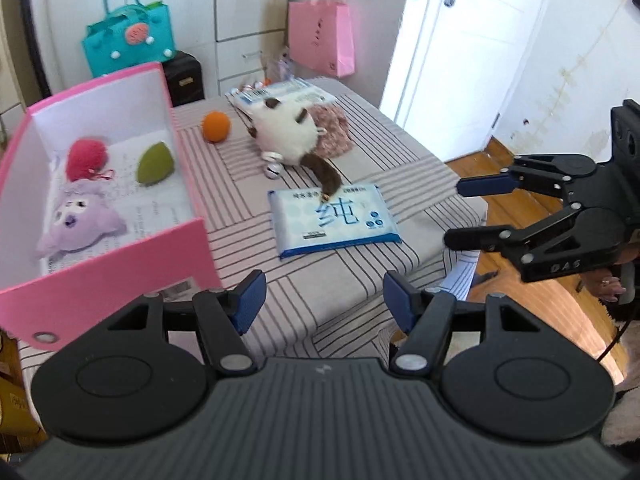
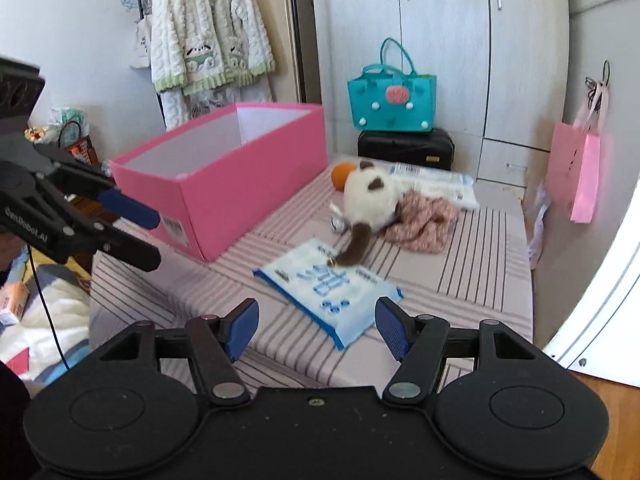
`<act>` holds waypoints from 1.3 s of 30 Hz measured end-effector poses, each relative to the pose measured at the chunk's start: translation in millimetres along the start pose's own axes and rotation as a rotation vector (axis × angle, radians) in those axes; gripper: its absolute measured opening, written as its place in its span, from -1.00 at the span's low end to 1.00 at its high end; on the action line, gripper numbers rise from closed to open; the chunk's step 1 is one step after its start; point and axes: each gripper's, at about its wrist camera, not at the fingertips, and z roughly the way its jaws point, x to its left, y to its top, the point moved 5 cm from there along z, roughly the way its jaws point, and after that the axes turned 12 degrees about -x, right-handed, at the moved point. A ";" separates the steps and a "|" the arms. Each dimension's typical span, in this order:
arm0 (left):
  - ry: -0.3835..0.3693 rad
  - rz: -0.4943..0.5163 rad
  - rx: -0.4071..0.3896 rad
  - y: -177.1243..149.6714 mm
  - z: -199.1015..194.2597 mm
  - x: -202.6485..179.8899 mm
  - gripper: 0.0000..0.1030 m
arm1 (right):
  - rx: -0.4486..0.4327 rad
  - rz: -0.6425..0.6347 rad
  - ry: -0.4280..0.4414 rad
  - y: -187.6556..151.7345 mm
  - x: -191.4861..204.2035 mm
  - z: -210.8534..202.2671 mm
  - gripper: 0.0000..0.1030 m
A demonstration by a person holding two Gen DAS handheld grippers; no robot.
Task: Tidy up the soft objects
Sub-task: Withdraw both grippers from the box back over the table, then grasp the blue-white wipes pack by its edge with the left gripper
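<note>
Both my grippers hang empty, jaws apart: left gripper [image 1: 322,300], right gripper [image 2: 316,326]. The tissue pack [image 2: 328,280] lies flat on the bed [image 2: 480,248], just ahead of my right jaws, long axis slanting across them. Right is nearer. The pink box [image 1: 120,264] stands left.

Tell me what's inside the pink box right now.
The pink box holds a red pompom, a green sponge and a purple plush on printed paper; its near wall hides the front floor.
</note>
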 end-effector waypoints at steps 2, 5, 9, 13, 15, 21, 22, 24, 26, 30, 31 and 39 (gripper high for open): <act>-0.012 0.000 0.004 0.3 11.1 -2.6 0.24 | 0.003 -0.014 0.000 -9.2 -0.8 9.0 0.35; -0.039 -0.025 -0.009 2.9 28.4 -5.4 0.24 | 0.000 -0.028 -0.004 -19.8 -5.0 24.0 0.35; -0.078 -0.074 -0.007 7.6 53.4 -7.5 0.24 | -0.001 -0.047 -0.003 -28.0 -8.2 45.1 0.35; -0.063 -0.104 -0.030 13.0 72.6 -6.8 0.24 | 0.020 -0.125 -0.022 -33.0 -5.9 68.4 0.35; -0.039 -0.107 -0.040 13.6 79.9 -4.8 0.24 | 0.028 -0.162 -0.041 -36.3 -6.4 76.3 0.35; -0.015 -0.140 0.000 8.2 100.1 3.4 0.24 | 0.010 -0.206 -0.019 -41.1 -14.7 69.7 0.02; -0.010 -0.137 -0.002 6.8 101.3 3.9 0.24 | 0.011 -0.218 -0.022 -40.8 -16.9 66.9 -0.11; 0.012 -0.082 -0.044 5.6 101.2 0.0 0.24 | -0.011 -0.249 -0.045 -39.1 -21.9 59.8 -0.14; 0.050 -0.013 -0.070 3.7 102.4 -4.3 0.24 | -0.014 -0.277 -0.052 -37.6 -24.9 55.7 -0.14; 0.087 -0.018 -0.092 4.6 109.2 -1.5 0.24 | 0.016 -0.191 -0.010 -31.8 -37.5 52.9 -0.04; 0.095 -0.033 -0.087 4.6 112.7 1.7 0.24 | 0.015 -0.144 0.009 -29.4 -40.5 53.3 -0.02; 0.115 -0.095 -0.084 -3.0 124.8 11.7 0.23 | 0.030 0.043 0.022 -20.9 -51.6 78.9 0.09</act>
